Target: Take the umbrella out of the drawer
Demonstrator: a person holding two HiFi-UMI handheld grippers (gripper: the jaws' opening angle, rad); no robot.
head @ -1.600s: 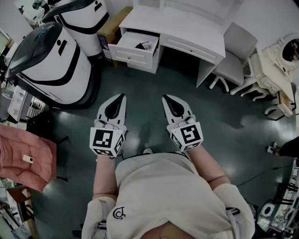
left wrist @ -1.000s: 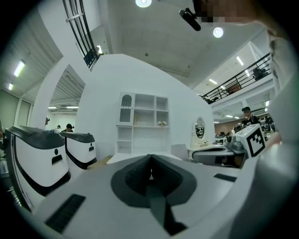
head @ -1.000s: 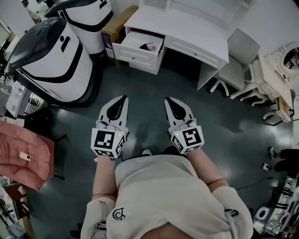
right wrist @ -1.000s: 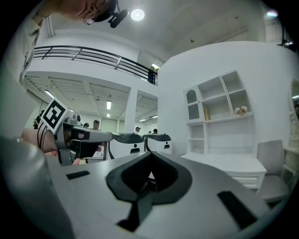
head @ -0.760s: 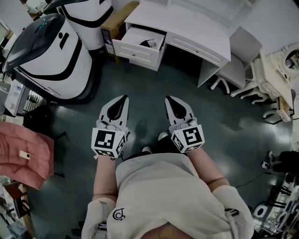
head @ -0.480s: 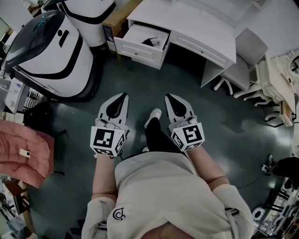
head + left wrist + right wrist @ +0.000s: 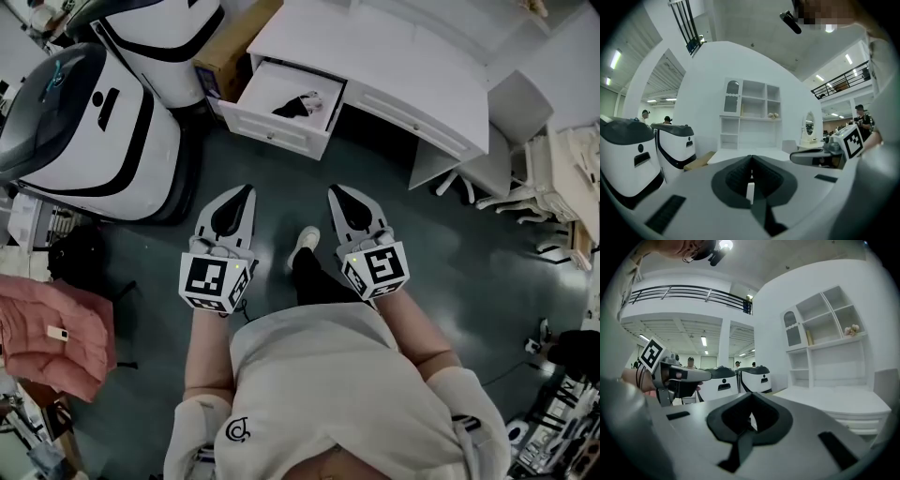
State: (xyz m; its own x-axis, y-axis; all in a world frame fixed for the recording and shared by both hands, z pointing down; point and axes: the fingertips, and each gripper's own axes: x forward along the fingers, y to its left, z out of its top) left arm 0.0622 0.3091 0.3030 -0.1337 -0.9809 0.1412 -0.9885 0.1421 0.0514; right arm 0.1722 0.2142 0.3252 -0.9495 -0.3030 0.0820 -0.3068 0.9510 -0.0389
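White desk (image 7: 394, 66) far centre, big white-and-black machine (image 7: 84, 131) far left. Desk's left drawer (image 7: 272, 127) is pulled open. Left gripper (image 7: 247, 190) and right gripper (image 7: 332, 190) sit side by side, near centre, over the dark floor (image 7: 450, 244), well apart from the drawer. Both have jaws closed tight with nothing between them. Umbrella (image 7: 298, 103), dark and pink, lies inside the drawer.
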